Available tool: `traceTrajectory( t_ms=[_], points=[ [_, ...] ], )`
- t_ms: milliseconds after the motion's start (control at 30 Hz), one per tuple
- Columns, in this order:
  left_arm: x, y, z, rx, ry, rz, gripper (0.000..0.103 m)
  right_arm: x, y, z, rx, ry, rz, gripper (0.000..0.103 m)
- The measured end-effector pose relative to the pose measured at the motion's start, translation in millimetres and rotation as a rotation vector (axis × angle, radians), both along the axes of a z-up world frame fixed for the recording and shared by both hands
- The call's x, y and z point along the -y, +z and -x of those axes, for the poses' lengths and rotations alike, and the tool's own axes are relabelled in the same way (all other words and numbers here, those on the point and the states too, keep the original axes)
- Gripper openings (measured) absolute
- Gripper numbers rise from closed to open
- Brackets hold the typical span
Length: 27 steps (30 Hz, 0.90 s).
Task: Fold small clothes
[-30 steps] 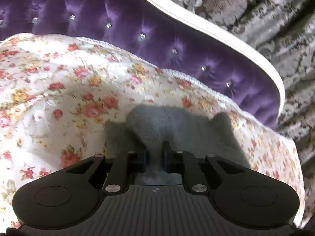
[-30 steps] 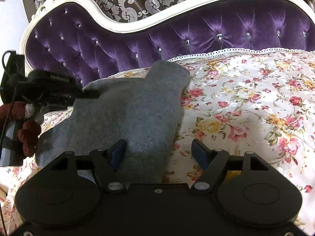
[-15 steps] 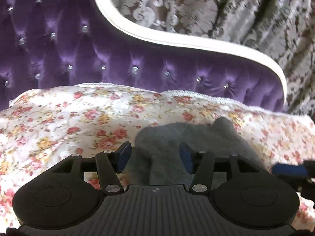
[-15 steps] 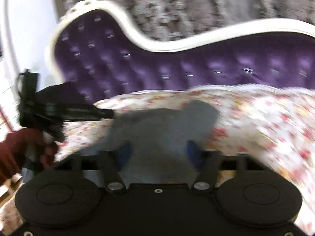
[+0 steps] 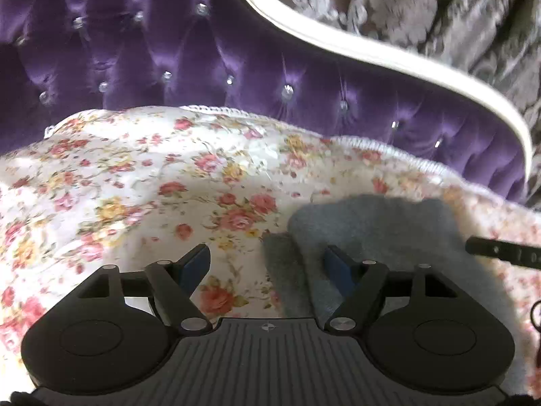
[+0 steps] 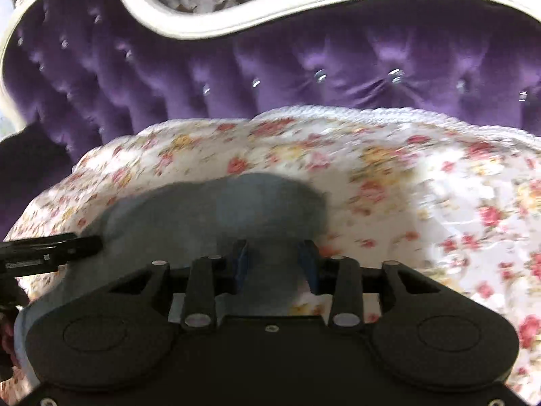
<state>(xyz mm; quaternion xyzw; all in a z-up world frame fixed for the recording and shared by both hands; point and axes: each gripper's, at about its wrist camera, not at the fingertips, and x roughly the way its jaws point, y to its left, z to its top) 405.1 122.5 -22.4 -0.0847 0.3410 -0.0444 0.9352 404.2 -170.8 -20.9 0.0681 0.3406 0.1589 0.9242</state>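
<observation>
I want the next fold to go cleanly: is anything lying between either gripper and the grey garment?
Nothing visible does. The grey garment lies bare on the floral bedspread, directly before the opening left gripper and right gripper.

Grey garment (image 5: 378, 226), plain. Bedspread (image 5: 135, 182) white with red, pink and yellow roses, white trim at the edge. Headboard (image 6: 304, 67) purple tufted velvet, crystal buttons, cream frame. Curtain (image 5: 439, 10) brown with silver damask. Left tongs (image 5: 265, 265) black, blue pads.
</observation>
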Motion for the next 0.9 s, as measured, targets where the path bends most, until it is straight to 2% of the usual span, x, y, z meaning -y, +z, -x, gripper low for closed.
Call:
traceTrajectory(
  t_ms=[67, 133, 367, 433, 500, 600, 900],
  points=[
    [-12.7, 4.7, 12.2, -0.008, -0.003, 0.080, 0.081, 9.1, 5.1, 11.1, 0.029, 0.010, -0.042, 0.059],
    [-20.6, 6.1, 25.8, -0.032, -0.027, 0.166, 0.090, 17.6, 7.7, 24.5, 0.050, 0.019, -0.073, 0.074],
    [-18.6, -10.2, 55.2, -0.128, -0.147, 0.361, 0.092, 34.2, 0.8, 32.2, -0.019, 0.039, -0.214, 0.079],
    [-12.2, -20.0, 55.8, -0.176, -0.163, 0.381, 0.093, 36.0, -2.6, 36.1, -0.030, 0.046, -0.236, 0.079],
    [-4.7, -29.4, 54.6, -0.216, -0.180, 0.362, 0.093, 34.5, -6.2, 37.2, -0.044, 0.059, -0.254, 0.079],
    [8.0, -31.3, 53.1, -0.173, -0.202, 0.314, 0.100, 32.5, -12.1, 36.5, -0.068, 0.076, -0.295, 0.080],
    [28.3, -40.8, 27.4, -0.167, -0.228, 0.429, 0.102, 20.1, -32.4, 17.5, -0.118, 0.078, -0.410, 0.081]
  ],
)
